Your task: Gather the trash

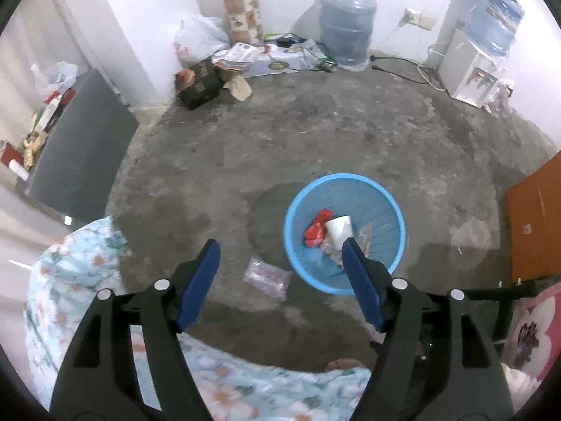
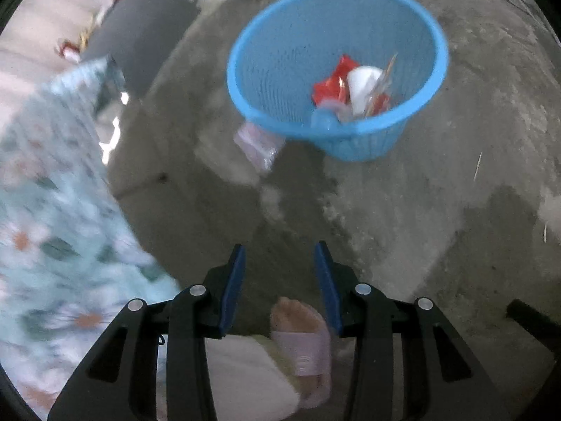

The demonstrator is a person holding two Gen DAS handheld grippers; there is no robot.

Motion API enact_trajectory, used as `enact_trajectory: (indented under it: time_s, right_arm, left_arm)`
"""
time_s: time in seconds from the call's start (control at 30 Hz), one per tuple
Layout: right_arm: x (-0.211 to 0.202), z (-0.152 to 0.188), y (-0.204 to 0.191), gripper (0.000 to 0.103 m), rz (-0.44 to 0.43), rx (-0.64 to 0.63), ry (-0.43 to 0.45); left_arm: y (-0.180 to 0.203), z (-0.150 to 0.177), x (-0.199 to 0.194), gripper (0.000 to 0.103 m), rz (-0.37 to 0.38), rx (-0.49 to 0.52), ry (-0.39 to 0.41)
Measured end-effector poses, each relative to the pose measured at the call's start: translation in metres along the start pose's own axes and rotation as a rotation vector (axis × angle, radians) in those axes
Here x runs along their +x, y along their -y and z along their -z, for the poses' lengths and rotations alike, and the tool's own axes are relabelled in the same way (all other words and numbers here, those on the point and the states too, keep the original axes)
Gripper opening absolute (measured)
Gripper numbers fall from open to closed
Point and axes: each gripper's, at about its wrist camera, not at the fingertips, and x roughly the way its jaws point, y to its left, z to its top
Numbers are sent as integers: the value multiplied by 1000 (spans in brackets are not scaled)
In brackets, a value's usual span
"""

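Trash basket [image 1: 396,210] on concrete floor [image 1: 315,133], white walls [image 1: 154,17]

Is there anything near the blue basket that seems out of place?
Yes. A clear plastic bag lies on the concrete floor just outside the blue basket, while the red wrapper and white cup are inside. Both grippers are open and empty.

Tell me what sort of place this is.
Probably a lived-in room at home: bare concrete floor, a big water jug beside a dispenser, a floral blanket, and a blue wastebasket holding trash.
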Motion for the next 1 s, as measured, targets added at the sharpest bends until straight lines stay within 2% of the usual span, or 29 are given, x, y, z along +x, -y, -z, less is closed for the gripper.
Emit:
enact_trajectory:
  time_s: [0.07, 0.17, 0.27, 0.33, 0.4, 0.5, 0.57, 0.67, 0.8, 0.9, 1.0]
  right_arm:
    - [17, -4, -13, 42, 48, -73, -15]
    - [54, -20, -54, 50, 147, -267, -31]
    - [90, -43, -91, 56, 193, -408, -46]
    - [108, -61, -109, 58, 211, -458, -43]
    - [133, -82, -134, 72, 233, -526, -33]
    - [176, -103, -165, 86, 287, -619, -37]
    - [202, -115, -174, 88, 321, -647, -56]
    - [253, -137, -176, 89, 423, -656, -109]
    - [287, -161, -169, 89, 481, -622, -152]
    - [309, -179, -162, 92, 457, -549, -201]
    - [323, -184, -156, 92, 454, -551, -234]
  left_arm:
    - [-17, 2, -11, 70, -6, -24, -4]
    - [-41, 7, -27, 70, -10, -51, -18]
    - [-63, 14, -45, 71, -11, -71, -29]
    - [-80, 21, -60, 71, -28, -76, -37]
    - [-95, 28, -75, 72, -41, -86, -38]
    - [-118, 42, -102, 76, -35, -125, -26]
    - [-133, 53, -120, 78, -29, -159, -28]
    - [-152, 70, -148, 81, -17, -215, -26]
    - [-168, 96, -190, 83, -41, -274, 5]
    - [-174, 119, -223, 83, -105, -295, 45]
    - [-178, 142, -240, 84, -126, -356, 64]
